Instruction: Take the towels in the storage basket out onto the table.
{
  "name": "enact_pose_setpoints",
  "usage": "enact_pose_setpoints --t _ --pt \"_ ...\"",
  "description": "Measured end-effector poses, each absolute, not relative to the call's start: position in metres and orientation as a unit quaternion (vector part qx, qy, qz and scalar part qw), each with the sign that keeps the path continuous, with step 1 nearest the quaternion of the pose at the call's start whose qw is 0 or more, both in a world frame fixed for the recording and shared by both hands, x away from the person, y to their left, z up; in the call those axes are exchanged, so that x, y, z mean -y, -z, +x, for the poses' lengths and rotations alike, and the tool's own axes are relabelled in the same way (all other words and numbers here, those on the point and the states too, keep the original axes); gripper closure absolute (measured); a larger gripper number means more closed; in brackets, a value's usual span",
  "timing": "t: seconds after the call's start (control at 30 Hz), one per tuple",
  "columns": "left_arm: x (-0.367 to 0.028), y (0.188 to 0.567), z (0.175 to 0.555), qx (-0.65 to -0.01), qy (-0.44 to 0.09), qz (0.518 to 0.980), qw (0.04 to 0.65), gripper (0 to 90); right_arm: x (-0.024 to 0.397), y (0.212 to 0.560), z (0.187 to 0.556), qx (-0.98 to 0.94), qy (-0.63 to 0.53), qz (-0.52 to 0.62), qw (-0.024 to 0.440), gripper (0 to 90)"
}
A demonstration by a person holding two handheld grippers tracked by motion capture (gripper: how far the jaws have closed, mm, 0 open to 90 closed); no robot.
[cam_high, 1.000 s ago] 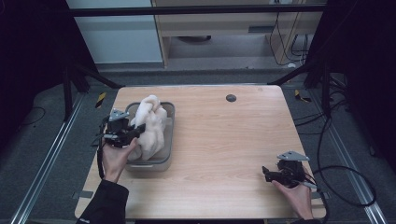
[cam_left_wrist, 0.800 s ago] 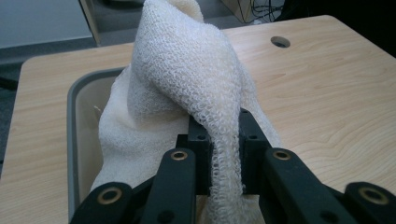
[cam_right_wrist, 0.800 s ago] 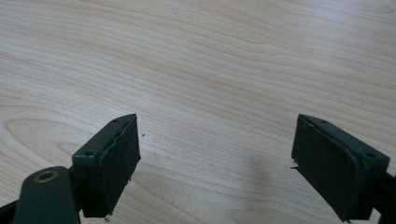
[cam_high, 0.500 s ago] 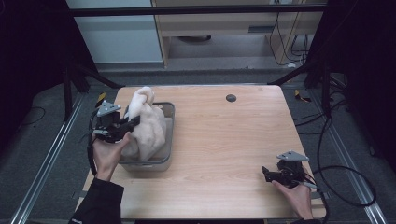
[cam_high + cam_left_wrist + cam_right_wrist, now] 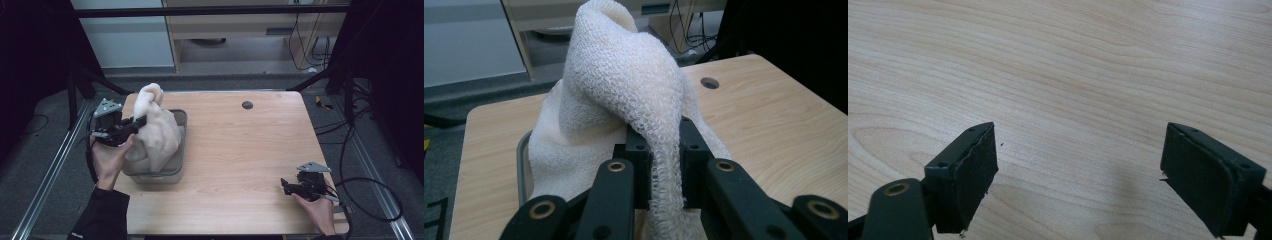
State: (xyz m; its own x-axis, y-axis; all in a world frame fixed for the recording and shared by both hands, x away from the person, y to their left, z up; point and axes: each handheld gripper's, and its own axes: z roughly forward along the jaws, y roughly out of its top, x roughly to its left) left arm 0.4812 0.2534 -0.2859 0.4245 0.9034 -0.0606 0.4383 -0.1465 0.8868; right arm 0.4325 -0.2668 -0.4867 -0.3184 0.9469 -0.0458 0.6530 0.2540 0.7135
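Pale wooden table: near its left edge, the left gripper, clamped on the white knitted towel, has lifted it higher from the grey plastic bin; removal is under way. Right gripper rests open, empty.

The white towel covers most of the grey tub, so the tub's inside and far wall are hidden in the high view. In the left gripper view the towel's lower end runs off the bottom edge, and the fold pinched in the left gripper hides the pad faces. In the right gripper view, the right gripper is cut off by the bottom edge.
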Motion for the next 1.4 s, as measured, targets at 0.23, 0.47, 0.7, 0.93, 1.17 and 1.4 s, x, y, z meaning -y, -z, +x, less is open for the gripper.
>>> enact_pose_setpoints --t 0.23,0.47,0.7,0.93,1.17,1.4 --pt "-0.254 0.273 0.478 -0.466 -0.261 0.707 0.463 79.3 0.267 0.486 0.432 -0.753 -0.303 0.532 0.241 15.0" --pt "-0.254 0.26 0.477 -0.461 -0.26 0.704 0.474 79.3 0.267 0.487 0.433 -0.754 -0.301 0.53 0.244 14.9" --pt "-0.256 0.249 0.477 -0.46 -0.26 0.701 0.479 79.3 0.267 0.487 0.433 -0.755 -0.3 0.529 0.245 14.9" --pt "-0.26 0.234 0.476 -0.46 -0.266 0.696 0.483 79.3 0.266 0.487 0.433 -0.754 -0.3 0.531 0.242 14.9" --pt "-0.26 0.218 0.474 -0.454 -0.269 0.694 0.49 79.3 0.267 0.487 0.433 -0.755 -0.3 0.531 0.243 14.9" --pt "-0.258 0.205 0.472 -0.448 -0.271 0.693 0.495 79.3 0.267 0.487 0.433 -0.755 -0.3 0.53 0.243 14.9"
